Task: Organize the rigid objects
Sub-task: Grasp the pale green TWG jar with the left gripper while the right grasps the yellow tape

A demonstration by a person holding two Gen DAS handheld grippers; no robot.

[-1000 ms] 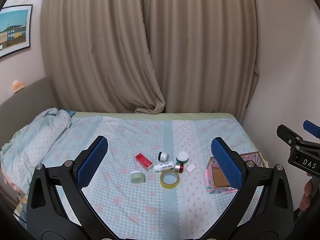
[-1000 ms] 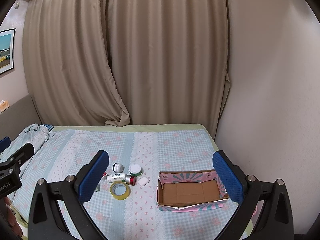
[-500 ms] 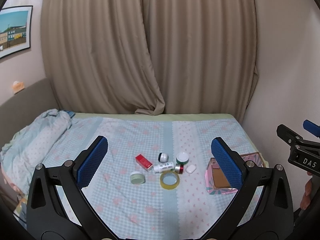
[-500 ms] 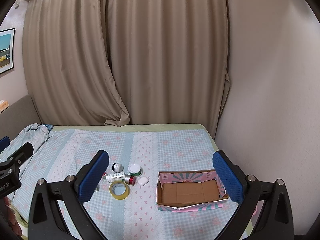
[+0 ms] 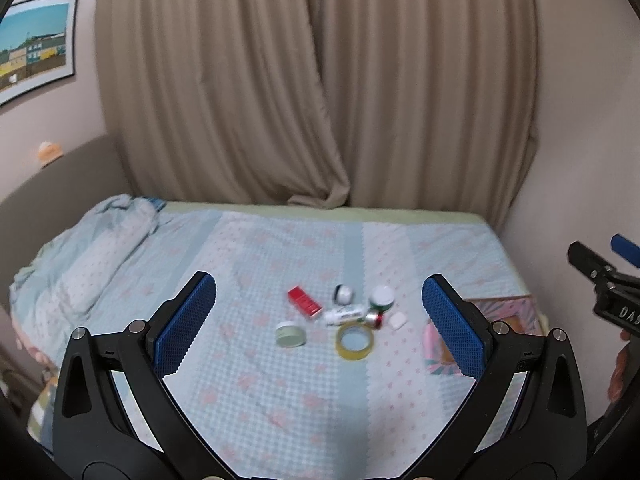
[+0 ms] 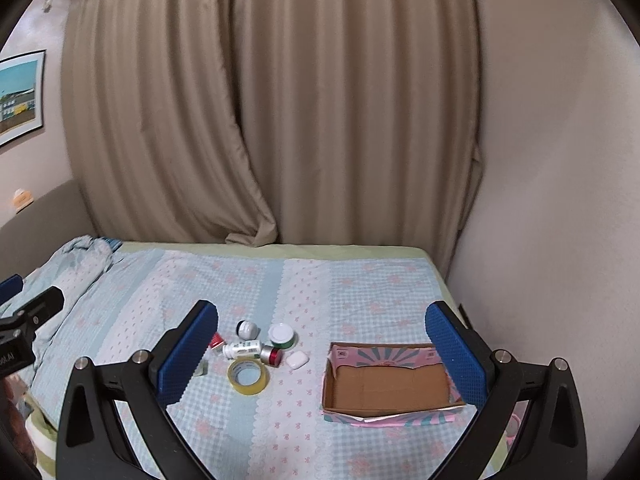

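I am standing in a bedroom of a home: a bed (image 6: pixel 360 280) with a checked blue sheet is filling the room, beige curtains (image 6: pixel 280 120) are hanging behind it, and a framed picture (image 5: pixel 36 44) is hanging on the wall.

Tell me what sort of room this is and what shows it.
Most likely a bedroom at home. A bed with a patterned sheet fills the view, a rumpled blanket lies at one end, floor-length curtains hang behind it, and a framed picture is on the wall.
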